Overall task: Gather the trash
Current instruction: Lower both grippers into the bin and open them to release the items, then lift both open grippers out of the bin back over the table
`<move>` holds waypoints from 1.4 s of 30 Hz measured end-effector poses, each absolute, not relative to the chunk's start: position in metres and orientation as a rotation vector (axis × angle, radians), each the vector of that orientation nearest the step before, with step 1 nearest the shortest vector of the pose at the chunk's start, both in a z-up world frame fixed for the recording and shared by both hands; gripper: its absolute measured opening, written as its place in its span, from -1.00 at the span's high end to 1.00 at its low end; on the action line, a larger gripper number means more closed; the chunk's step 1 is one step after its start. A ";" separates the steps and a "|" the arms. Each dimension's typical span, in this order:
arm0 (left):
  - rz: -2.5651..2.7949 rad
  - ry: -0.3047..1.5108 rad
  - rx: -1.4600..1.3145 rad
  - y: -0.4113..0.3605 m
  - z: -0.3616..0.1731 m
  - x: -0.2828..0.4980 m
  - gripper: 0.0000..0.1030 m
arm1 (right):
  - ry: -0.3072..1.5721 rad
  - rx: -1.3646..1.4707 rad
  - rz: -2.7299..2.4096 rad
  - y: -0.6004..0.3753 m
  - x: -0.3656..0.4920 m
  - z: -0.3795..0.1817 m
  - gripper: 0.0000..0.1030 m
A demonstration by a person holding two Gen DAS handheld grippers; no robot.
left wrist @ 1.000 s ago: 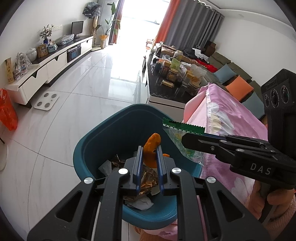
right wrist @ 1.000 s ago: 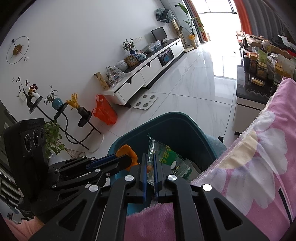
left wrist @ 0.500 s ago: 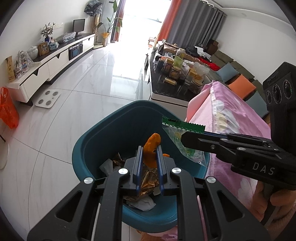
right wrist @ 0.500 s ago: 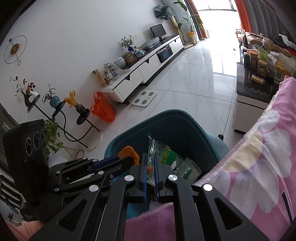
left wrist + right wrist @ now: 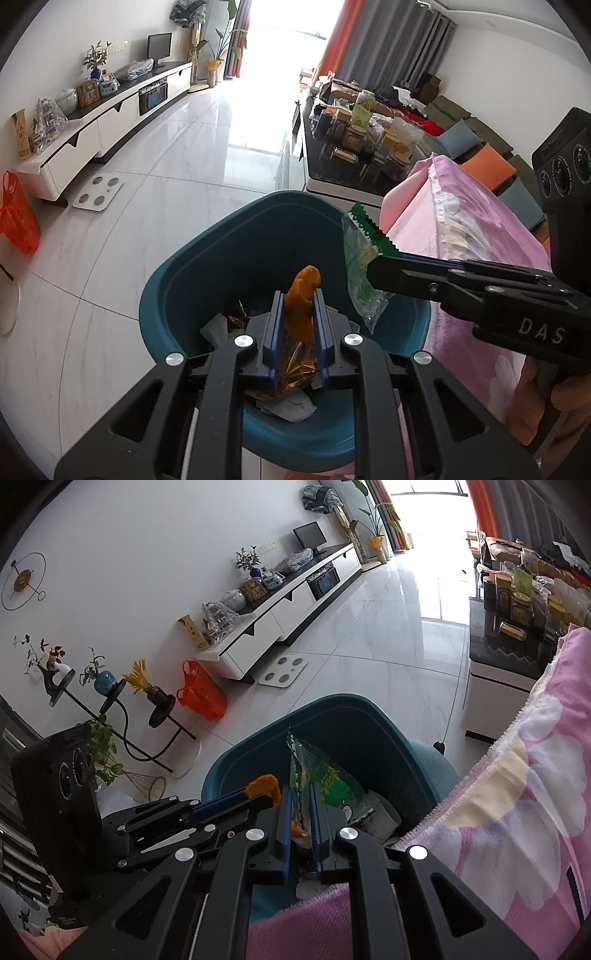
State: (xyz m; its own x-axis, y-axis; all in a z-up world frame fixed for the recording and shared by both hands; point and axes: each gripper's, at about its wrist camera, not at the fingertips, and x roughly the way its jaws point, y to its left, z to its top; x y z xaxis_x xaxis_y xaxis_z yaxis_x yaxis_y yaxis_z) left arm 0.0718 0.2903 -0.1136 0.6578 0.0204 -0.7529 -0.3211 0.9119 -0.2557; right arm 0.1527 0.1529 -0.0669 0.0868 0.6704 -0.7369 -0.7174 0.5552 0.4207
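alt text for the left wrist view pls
Left tool grips an orange peel over a teal plastic bin of wrappers; right tool, opening, has a clear green-topped snack bag between its fingers over the bin's right rim.

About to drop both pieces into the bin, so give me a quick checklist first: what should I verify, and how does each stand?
1. Orange peel in left gripper: ok, pinched.
2. Peel over teal bin: ok.
3. Green wrapper between right gripper jaws: ok; jaws opening.
4. Wrapper over bin: ok.
5. Pink blanket clear of bin mouth: cannot tell.
6. Room in bin: ok.
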 end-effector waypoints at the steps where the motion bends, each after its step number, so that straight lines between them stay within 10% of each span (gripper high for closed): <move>1: 0.200 0.835 -0.386 0.290 -0.114 0.072 0.70 | 1.065 -0.053 1.034 0.153 0.153 -0.067 0.81; 18: 0.218 0.808 -0.367 0.289 -0.111 0.067 0.24 | 1.058 -0.016 1.024 0.146 0.156 -0.066 0.66; 28: 0.223 0.689 -0.295 0.277 -0.084 0.024 -0.84 | 0.936 0.047 1.002 0.103 0.142 -0.049 -0.13; 42: 0.154 0.493 -0.180 0.200 -0.051 -0.030 -0.89 | 0.671 0.034 0.829 -0.021 0.080 -0.023 -0.82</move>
State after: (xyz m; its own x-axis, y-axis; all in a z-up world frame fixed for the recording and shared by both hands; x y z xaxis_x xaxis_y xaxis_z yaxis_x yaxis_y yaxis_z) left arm -0.0295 0.1997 -0.0507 0.8701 0.1032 -0.4820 -0.1896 0.9727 -0.1340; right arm 0.0796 -0.0208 -0.0226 0.4835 0.6906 -0.5378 -0.6700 0.6874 0.2804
